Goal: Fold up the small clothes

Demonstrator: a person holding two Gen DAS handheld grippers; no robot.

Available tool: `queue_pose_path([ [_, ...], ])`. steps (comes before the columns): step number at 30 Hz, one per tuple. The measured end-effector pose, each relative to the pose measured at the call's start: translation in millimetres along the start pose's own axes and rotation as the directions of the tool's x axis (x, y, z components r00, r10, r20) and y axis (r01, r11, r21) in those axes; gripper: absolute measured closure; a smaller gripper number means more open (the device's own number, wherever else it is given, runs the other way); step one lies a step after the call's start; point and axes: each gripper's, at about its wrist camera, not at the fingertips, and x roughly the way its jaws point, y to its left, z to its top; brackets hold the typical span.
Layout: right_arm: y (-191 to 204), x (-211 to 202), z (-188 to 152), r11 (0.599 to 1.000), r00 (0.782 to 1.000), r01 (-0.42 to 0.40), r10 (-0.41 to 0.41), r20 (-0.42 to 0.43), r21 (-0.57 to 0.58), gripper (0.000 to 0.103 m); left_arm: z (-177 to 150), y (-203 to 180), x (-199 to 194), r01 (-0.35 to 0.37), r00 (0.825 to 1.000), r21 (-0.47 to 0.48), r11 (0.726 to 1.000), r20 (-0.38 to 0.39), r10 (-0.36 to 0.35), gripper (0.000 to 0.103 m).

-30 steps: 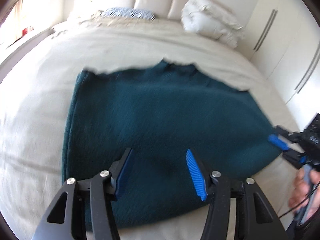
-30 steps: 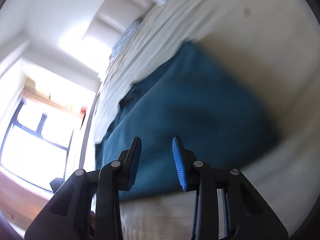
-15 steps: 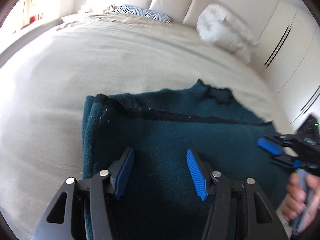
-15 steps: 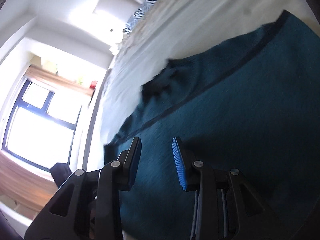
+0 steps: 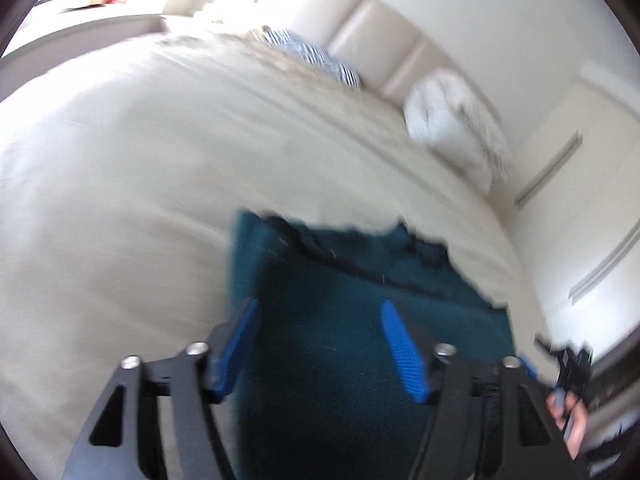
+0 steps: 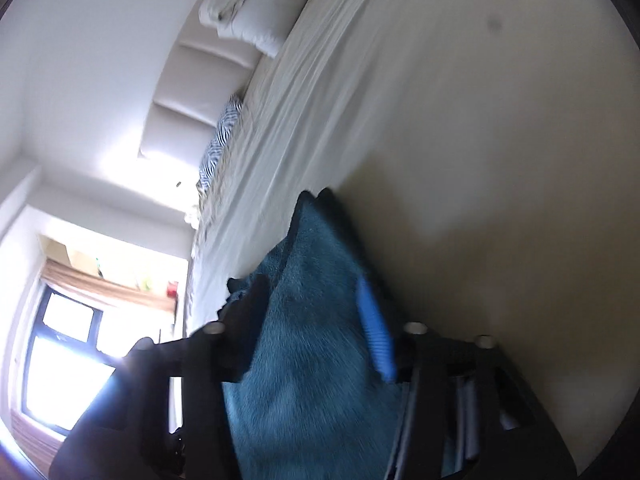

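A dark teal knitted sweater point(image 5: 360, 300) lies folded on the beige bed point(image 5: 160, 160). My left gripper point(image 5: 320, 336) is open, its blue pads spread over the sweater's near part. My right gripper point(image 6: 316, 320) is open too, with the sweater point(image 6: 312, 340) filling the gap between its fingers; I cannot tell whether it touches the cloth. The right gripper and the hand that holds it point(image 5: 568, 400) show at the lower right edge of the left wrist view. Both views are blurred by motion.
A white pillow point(image 5: 452, 128) and a zebra-striped pillow point(image 5: 316, 56) lie at the padded headboard point(image 5: 372, 40). Wardrobe doors point(image 5: 592, 200) stand to the right of the bed. A window point(image 6: 68, 344) is at the far side.
The sweater went from spread flat to folded over on itself. Both grippers have come low and close over the fold, and the cameras have tilted.
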Motion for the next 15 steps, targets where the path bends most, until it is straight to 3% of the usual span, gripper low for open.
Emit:
queue_pose_path([
  [2,-1,-14,-8,1.0,1.0,-0.013,0.013,0.003,-0.023,0.053,-1,9,-14,-0.005,1.0,-0.028,1.0,0.012,0.005,0.021],
  [6,6,-23,-30,0.997,0.998,-0.036,0.032,-0.056,-0.067,0.053,-14,23,-13,-0.001,0.995,-0.049,0.999,-0.095,-0.004,0.021],
  [8,20,-19,-45,0.992,0.995,-0.048,0.038,-0.091,-0.118,0.053,-21,29,-6,0.03,0.986,-0.087,0.996,-0.161,-0.044,0.023],
  [15,76,13,-94,0.961,0.969,-0.106,0.041,-0.246,-0.255,0.053,-25,31,6,0.124,0.952,-0.167,0.978,-0.258,-0.165,0.023],
])
